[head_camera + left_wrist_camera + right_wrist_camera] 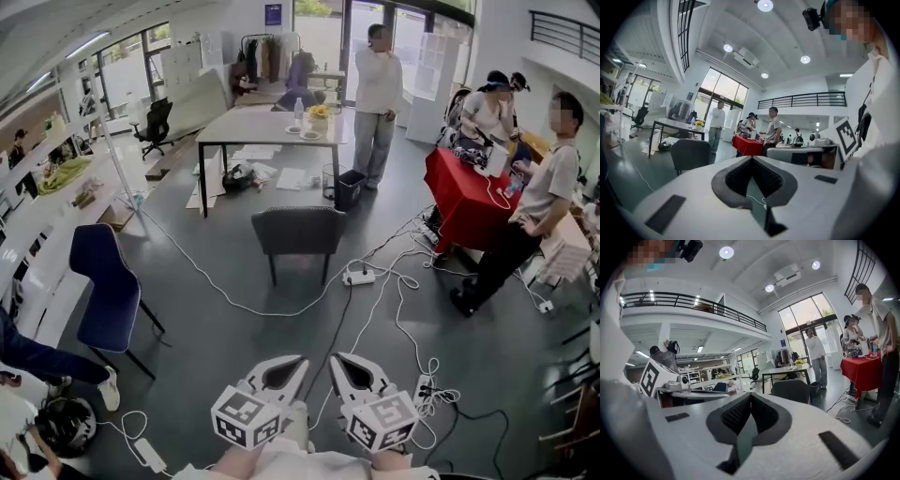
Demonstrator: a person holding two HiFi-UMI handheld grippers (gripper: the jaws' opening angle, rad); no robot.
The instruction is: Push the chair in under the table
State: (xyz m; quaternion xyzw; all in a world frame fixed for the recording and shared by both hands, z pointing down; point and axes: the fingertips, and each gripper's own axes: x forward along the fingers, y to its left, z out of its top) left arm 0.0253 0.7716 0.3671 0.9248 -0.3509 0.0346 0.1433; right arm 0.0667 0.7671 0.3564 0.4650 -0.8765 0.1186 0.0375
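While both grippers are held far back from the long grey rectangular table (267,127), the dark grey upholstered chair (298,232) with thin black legs stands on the floor just short of that table's near side, not under it. The left gripper (279,372) has its jaws pressed together on nothing. The right gripper (356,373) is likewise closed and empty, well apart from the chair.

Open floor (216,366) up to grey chair (298,230); white cables (431,373), power strip (360,276) cross right side.
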